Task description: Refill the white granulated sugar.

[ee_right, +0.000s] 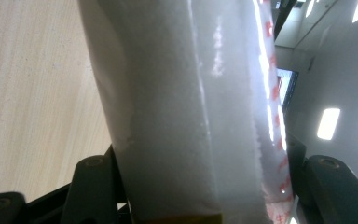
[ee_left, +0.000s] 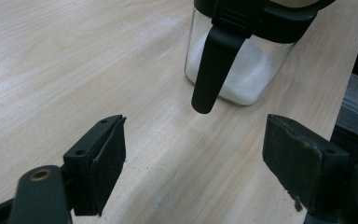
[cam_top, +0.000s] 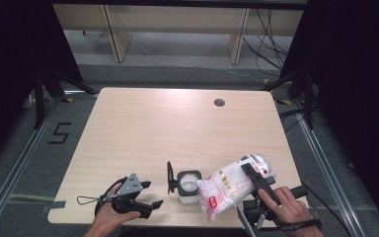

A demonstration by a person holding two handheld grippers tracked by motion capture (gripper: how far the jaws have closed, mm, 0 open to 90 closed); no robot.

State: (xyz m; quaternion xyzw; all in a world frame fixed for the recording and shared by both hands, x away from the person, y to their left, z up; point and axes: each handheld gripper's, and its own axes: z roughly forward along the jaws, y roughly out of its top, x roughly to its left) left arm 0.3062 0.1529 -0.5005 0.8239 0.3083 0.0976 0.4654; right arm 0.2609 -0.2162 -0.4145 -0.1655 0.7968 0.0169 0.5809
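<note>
A pale wooden table (cam_top: 177, 128) stands on grey flooring. At its six o'clock edge sits a glass jar (cam_top: 189, 186), lid flipped open, holding white grains, probably sugar. The right gripper (cam_top: 250, 174) clamps a tilted bag (cam_top: 234, 183) at the jar's three o'clock. The left gripper (cam_top: 150, 193), jaws spread, rests at its nine o'clock.

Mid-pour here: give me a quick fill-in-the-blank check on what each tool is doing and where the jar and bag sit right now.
1. The right tool is shut on the ____ of white granules.
2. The left tool hangs with its jaws ____, gripping nothing.
3. The bag is tilted with its lower end toward the mouth of the glass ____.
4. The jar stands near the table's ____ edge, between the two tools.

Missing words: bag; open; jar; near
</note>
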